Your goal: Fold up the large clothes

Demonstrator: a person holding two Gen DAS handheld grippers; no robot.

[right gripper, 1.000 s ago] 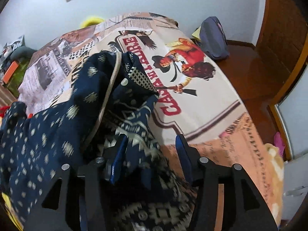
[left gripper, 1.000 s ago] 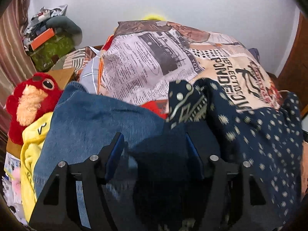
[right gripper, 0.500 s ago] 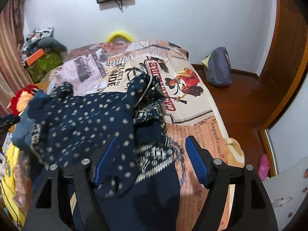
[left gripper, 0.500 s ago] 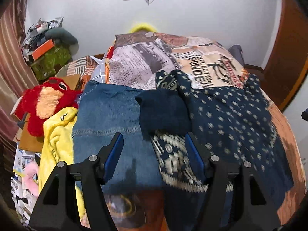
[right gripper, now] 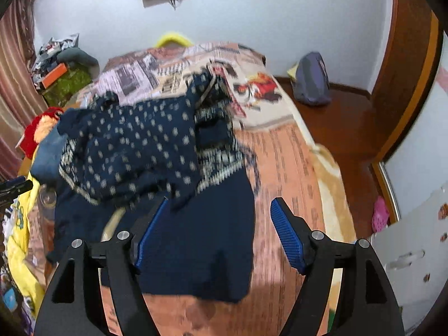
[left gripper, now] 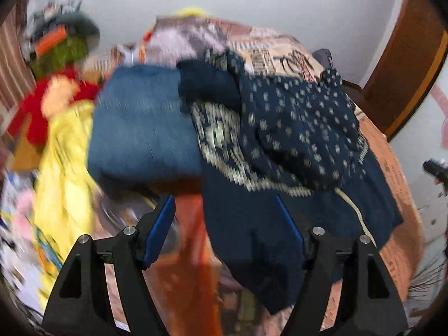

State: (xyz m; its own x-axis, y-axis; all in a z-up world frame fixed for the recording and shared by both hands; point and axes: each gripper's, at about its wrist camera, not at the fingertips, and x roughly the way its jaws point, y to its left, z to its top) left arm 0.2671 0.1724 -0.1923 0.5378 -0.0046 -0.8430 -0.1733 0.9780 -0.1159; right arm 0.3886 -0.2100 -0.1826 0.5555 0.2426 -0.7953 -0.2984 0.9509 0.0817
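Two grippers, left gripper point(left gripper: 225, 224) and right gripper point(right gripper: 218, 225) (jaws apart), one navy garment point(right gripper: 156, 145).

Left gripper point(left gripper: 225, 224): two black plastic arms with triangular cut-outs, each fastened by two round silver screws; blue ribbed pads point(left gripper: 159, 231) line the inner faces. Right gripper point(right gripper: 215, 224): same black frame and silver screws, with blue textured pads point(right gripper: 287, 236).

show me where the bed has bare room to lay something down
Free: the bedspread right of the navy garment, up to the bed's edge, and the head end behind it. Crowded: the left side, with jeans, yellow cloth and red plush toy.
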